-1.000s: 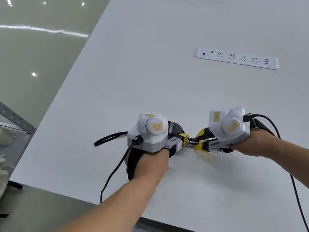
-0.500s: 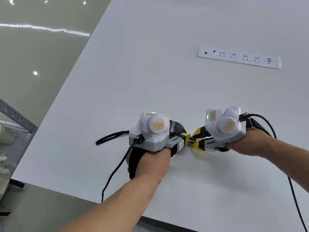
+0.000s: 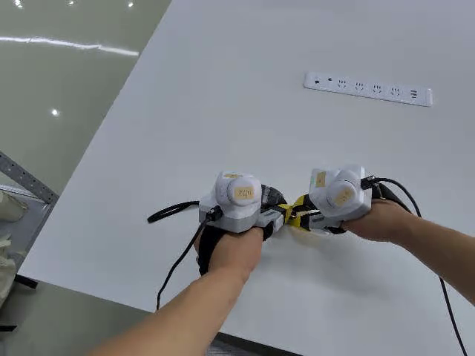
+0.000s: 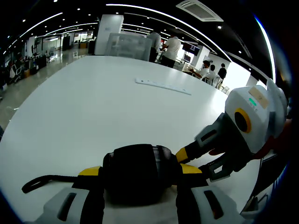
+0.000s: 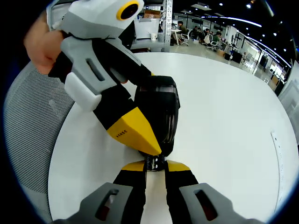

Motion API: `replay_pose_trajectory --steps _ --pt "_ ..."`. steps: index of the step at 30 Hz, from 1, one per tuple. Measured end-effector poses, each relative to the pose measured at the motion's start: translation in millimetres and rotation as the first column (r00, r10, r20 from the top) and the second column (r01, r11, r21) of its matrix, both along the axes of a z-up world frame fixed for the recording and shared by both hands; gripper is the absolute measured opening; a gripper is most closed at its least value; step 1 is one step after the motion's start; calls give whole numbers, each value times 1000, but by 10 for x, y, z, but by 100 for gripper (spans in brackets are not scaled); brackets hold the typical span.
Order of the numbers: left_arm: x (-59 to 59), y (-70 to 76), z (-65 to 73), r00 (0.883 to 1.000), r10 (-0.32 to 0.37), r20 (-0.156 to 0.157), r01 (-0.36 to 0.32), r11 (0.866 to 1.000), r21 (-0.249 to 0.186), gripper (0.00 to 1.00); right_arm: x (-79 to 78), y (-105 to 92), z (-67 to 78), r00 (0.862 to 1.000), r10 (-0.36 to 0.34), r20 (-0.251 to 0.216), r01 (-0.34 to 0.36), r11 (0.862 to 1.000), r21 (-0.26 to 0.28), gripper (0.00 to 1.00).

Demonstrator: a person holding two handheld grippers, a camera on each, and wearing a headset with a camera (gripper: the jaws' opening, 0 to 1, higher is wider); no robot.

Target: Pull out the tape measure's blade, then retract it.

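Tape measure [image 3: 269, 197] in the head view lies between the jaws of the left gripper [image 3: 275, 216], with the right gripper [image 3: 300, 217] tip to tip against it. In the left gripper view its black case sits in the gap, both jaws pressed against its sides. In the right gripper view the jaws are almost closed, pinching the blade tip [image 5: 154, 162], with the case just beyond them.

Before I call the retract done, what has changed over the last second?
The right gripper, shut on the blade, has moved in toward the left gripper, so the exposed blade has shrunk almost to nothing. Nothing was let go. The left gripper keeps the tape measure clamped where it was; the power strip is unmoved.
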State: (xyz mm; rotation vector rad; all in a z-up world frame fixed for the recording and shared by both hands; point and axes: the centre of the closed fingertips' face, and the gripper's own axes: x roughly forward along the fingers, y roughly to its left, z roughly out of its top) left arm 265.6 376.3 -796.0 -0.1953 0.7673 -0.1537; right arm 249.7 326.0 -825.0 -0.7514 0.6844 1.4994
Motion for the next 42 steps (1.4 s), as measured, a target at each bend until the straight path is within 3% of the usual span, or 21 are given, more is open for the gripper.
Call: replay_pose_trajectory --steps 14,18,23,29,42 --pt "7 7 -8 1000 0 0 0 1000 0 58 -6 50 -6 1000 -25 -6 25 1000 -5 12" --pt "6 8 -7 1000 0 1 0 1000 2 58 -9 57 -9 1000 -24 8 24 999 -24 12" --pt "4 7 -6 1000 -2 1 2 1000 4 58 -9 53 -28 999 27 39 -24 996 -81 12" --pt "5 6 -5 1000 -3 1 3 1000 7 59 -8 39 -24 1000 20 22 -18 998 -68 13" --pt "10 1 3 1000 -3 7 3 1000 22 61 -14 40 -24 999 15 34 -14 999 -48 14"
